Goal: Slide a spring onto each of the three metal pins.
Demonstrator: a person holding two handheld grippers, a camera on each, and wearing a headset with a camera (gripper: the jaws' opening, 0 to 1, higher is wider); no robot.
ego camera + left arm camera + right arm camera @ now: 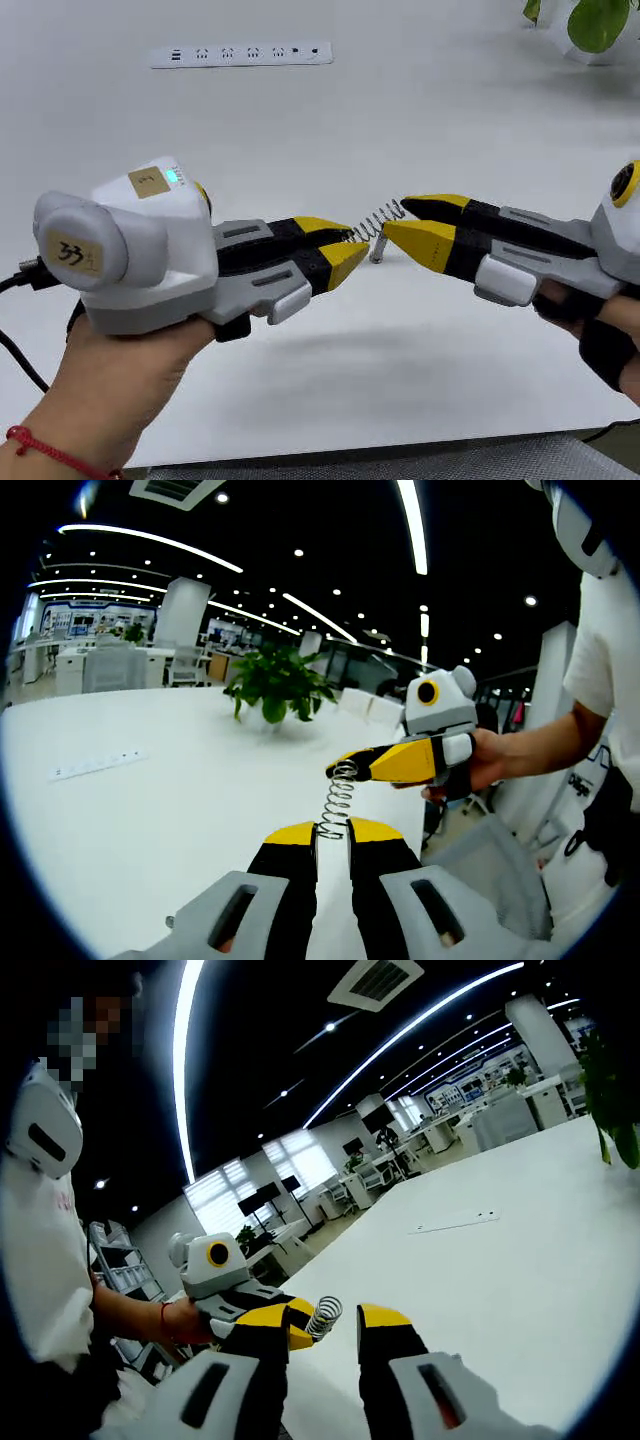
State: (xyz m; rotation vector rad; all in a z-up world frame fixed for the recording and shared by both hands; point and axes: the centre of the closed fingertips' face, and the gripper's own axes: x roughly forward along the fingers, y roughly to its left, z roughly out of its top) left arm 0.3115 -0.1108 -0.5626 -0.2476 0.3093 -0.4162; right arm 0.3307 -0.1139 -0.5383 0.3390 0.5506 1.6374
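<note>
Working in the air above a white table, well clear of its surface. Pinching one end of the spring in the left gripper, with the jaws all but shut on the coil. Meeting the other end with the right gripper, jaws parted wider than the coil, with that end between the tips and against one of them, apparently not clamped. Bridging the short gap between the two grippers with the spring on a slant. Showing a small grey pin just below the spring, near the lower right jaw; cannot tell whether standing on the table or hanging free.

Judging from this:
- Risks losing the spring sideways, given a pinch at one end only on a round, springy coil.
- Risks flattening or kinking the coils by squeezing harder with the left jaws.
- Risks flicking the loose end out by closing the right jaws off-centre, then chasing it across the smooth table.
- Risks buckling the coil by pushing the grippers together.
- Risks knocking the pin over or away by lowering either lower jaw.
- Risks snagging a coil on the pin's tip through poor alignment of so narrow a bore.
</note>
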